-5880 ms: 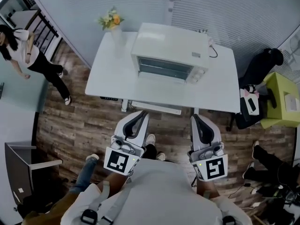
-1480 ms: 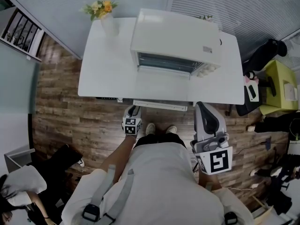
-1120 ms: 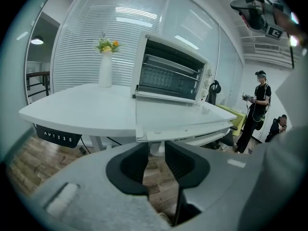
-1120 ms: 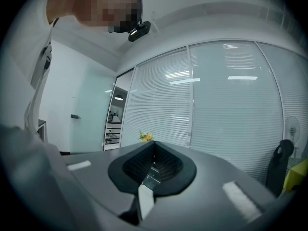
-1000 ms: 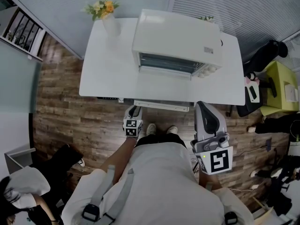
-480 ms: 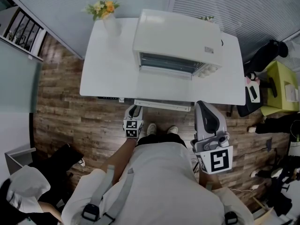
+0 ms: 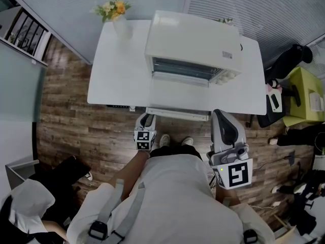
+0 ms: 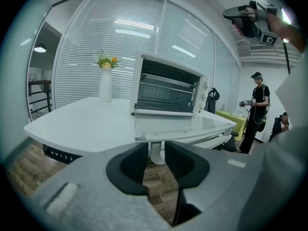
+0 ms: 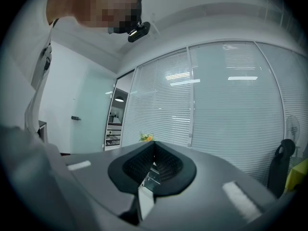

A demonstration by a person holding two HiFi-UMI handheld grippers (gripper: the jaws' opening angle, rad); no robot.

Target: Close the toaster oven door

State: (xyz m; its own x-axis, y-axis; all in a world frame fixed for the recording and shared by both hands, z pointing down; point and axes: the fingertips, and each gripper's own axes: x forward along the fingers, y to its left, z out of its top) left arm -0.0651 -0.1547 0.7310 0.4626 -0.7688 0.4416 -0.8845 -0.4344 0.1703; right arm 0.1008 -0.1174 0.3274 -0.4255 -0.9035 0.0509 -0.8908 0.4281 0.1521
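The white toaster oven (image 7: 192, 43) stands on the white table (image 7: 119, 75). Its door (image 7: 185, 93) lies open and flat, with the handle bar (image 7: 177, 114) over the table's front edge. In the left gripper view the oven (image 8: 166, 88) and its flat door (image 8: 180, 127) sit ahead at about jaw height. My left gripper (image 7: 145, 121) hangs low beside my leg, below the table edge, with a narrow gap between its jaws (image 8: 156, 150). My right gripper (image 7: 224, 117) is held at my right, short of the table. It is shut (image 9: 154, 149) and empty, tilted up toward the blinds.
A white vase of flowers (image 7: 118, 18) stands at the table's back left corner. A black chair (image 7: 284, 65) and a green cabinet (image 7: 307, 103) are on the right. A person (image 8: 255, 110) stands there. Another person (image 7: 30, 207) crouches at lower left.
Since about six seconds ago my left gripper has dropped low beside my leg and I stand closer to the table. Over the last second nothing has moved; the door stays open.
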